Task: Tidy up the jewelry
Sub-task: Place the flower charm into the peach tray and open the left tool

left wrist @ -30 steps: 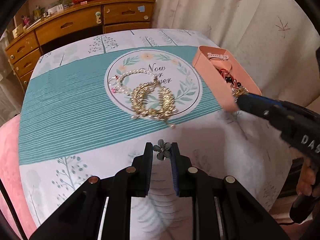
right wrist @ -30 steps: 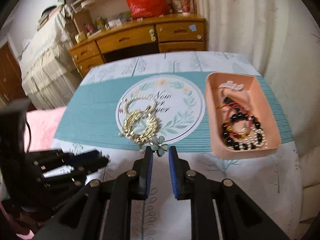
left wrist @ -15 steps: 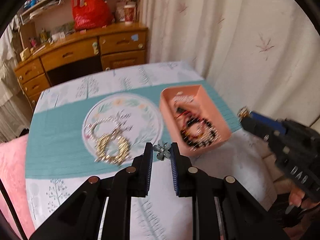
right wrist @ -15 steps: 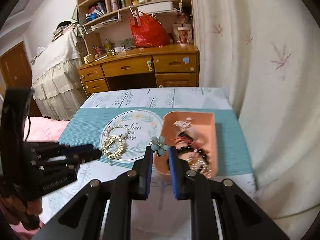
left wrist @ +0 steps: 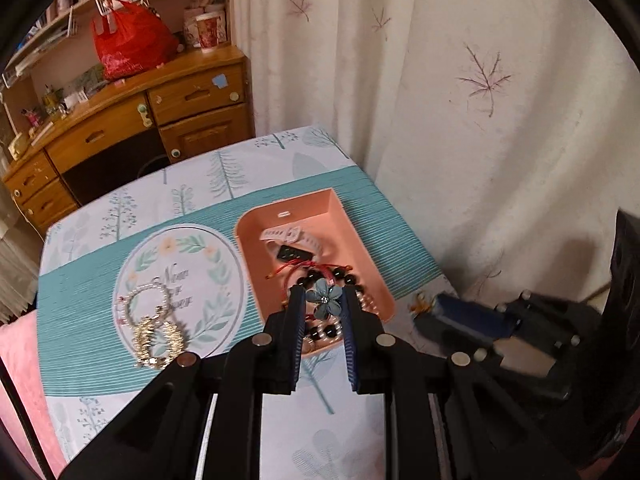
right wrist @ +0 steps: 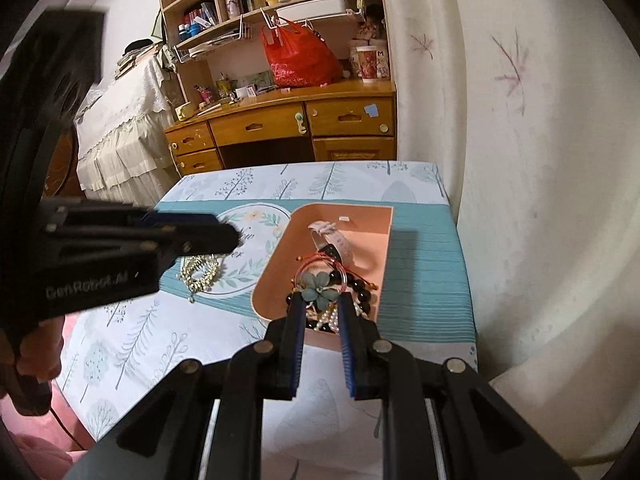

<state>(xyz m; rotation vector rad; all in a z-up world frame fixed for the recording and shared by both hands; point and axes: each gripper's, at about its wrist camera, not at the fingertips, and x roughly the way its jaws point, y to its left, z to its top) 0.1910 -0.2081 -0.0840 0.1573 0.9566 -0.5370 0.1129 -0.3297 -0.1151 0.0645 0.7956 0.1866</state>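
My left gripper (left wrist: 322,300) is shut on a grey-blue flower ornament (left wrist: 324,298), held above the near end of the pink tray (left wrist: 362,248). My right gripper (right wrist: 319,293) is shut on a similar grey-green flower ornament (right wrist: 318,286), also above the tray's near end (right wrist: 272,272). The tray holds a pale watch strap (left wrist: 292,236), red cords and black and pearl bead bracelets (right wrist: 360,288). A gold and pearl necklace heap (left wrist: 154,326) lies on the round printed mat (left wrist: 180,280). The right gripper shows dark at the right of the left wrist view (left wrist: 472,316); the left gripper shows at the left of the right wrist view (right wrist: 192,236).
The table has a teal and white cloth (right wrist: 424,276). A curtain (left wrist: 460,100) hangs close on the right. A wooden desk with drawers (right wrist: 288,124), a red bag (right wrist: 298,56) and shelves stand behind. Pink bedding (left wrist: 16,356) lies at the left.
Both grippers have moved right from the necklace heap to over the pink tray's near end, each still holding its flower ornament. The cameras now tilt higher.
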